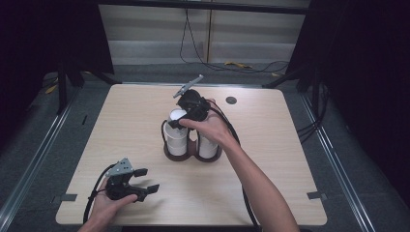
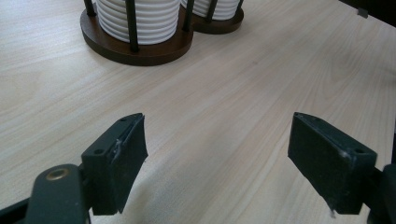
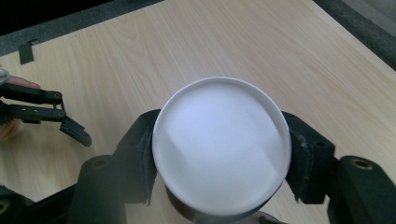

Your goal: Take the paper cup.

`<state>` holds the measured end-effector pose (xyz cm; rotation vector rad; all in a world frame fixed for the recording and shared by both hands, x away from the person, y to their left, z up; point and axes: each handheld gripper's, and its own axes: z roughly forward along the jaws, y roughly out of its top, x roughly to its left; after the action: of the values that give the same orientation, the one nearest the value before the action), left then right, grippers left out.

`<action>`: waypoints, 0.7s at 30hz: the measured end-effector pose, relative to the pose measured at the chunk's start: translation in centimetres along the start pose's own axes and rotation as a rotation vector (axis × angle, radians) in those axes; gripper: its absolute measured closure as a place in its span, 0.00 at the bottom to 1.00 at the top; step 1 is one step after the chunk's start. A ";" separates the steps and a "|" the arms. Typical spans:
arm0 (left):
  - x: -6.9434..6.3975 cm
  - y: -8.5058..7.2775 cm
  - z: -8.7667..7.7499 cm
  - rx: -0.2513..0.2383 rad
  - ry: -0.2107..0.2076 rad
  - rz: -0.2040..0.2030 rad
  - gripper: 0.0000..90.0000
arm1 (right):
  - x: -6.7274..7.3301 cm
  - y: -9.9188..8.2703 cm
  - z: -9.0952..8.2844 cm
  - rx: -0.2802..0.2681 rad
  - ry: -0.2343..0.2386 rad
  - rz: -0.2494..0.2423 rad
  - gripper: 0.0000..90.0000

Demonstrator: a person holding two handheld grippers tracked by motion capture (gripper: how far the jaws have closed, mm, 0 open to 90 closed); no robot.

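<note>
right hand-held gripper (image 3: 219, 154) clamped on top white round cup (image 3: 219, 149), above left stack in dark wooden two-ring holder (image 1: 192, 153), mid pale wood counter (image 1: 270, 159). left hand-held gripper (image 2: 217, 163) wide, holding nothing, near front-left edge.

- The high view looks forward and down from above the person's side of the bench (image 1: 270, 193), far enough back to take in the whole top and the floor beyond it.
- The left gripper view rides low on the left claw (image 2: 217, 163), faces nearly level across the bench top, and sits close to the surface; the rack (image 2: 140, 49) appears cropped at its upper edge.
- The right gripper view rides on the right claw (image 3: 219, 154), looks steeply down, and sits very near a white cup (image 3: 219, 144), probably the stack's top one.
- Shared ground: the high view and the left gripper view both show the rack; the right gripper view and the high view both show the left claw.
</note>
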<state>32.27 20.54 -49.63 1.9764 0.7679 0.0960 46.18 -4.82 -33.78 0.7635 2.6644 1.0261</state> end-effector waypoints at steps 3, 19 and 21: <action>0.0 0.0 0.0 0.000 0.001 -0.001 0.21 | -0.1 -0.1 -0.4 -0.026 0.003 0.014 0.41; 0.1 0.0 0.0 -0.007 0.004 -0.003 0.20 | -0.1 -1.0 -1.7 -0.116 -0.006 0.038 0.42; 0.0 0.0 -0.1 -0.008 0.000 0.000 0.20 | -0.1 -1.1 -1.8 -0.122 -0.005 0.039 0.42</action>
<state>32.27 20.59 -49.59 1.9687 0.7671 0.0989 45.22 -6.61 -33.14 0.7943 2.5648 1.1824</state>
